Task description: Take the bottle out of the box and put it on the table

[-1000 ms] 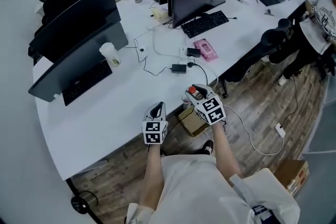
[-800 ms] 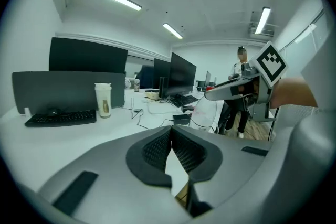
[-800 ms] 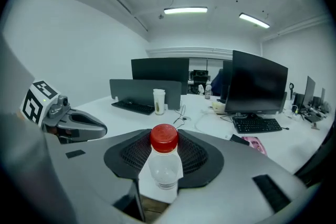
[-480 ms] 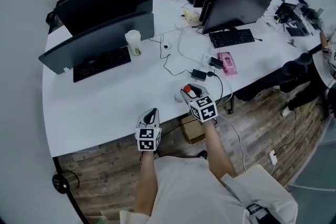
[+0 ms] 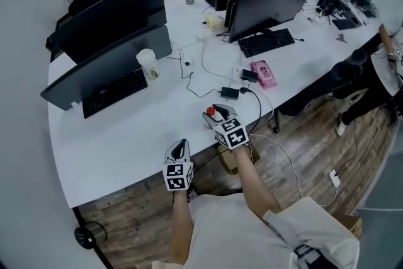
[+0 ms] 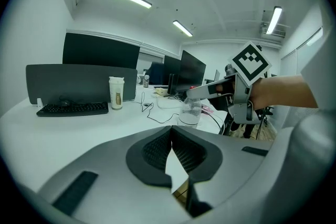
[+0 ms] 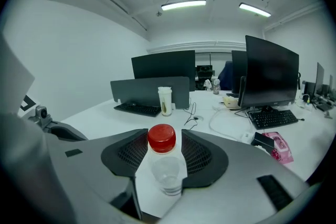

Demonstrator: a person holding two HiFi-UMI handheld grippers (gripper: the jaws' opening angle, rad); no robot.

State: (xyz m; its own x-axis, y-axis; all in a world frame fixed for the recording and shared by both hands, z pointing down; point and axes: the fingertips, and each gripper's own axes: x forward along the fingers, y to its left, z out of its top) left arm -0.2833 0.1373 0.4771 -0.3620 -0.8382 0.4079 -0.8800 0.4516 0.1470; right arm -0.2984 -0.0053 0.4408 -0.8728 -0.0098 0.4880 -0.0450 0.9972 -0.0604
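Note:
A clear bottle with a red cap (image 5: 210, 114) stands upright on the white table (image 5: 126, 135) near its front edge. In the right gripper view the bottle (image 7: 164, 162) stands between the jaws of my right gripper (image 7: 164, 136), which are opening and leave a little room beside the cap. The left gripper view also catches the bottle (image 6: 190, 113), under my right gripper (image 6: 205, 91). My left gripper (image 5: 180, 147) hovers at the table edge, shut and empty (image 6: 171, 132). The cardboard box (image 5: 225, 159) sits on the floor under the table edge.
Monitors (image 5: 107, 53), keyboards (image 5: 113, 91), a lidded cup (image 5: 148, 64), a black charger with cables (image 5: 230, 92) and a pink pack (image 5: 263, 74) lie farther back on the table. A seated person (image 5: 378, 66) is at the far right.
My right gripper has brought the bottle further in over the table's front edge, where it now stands. My left gripper has drifted along the table edge, still shut.

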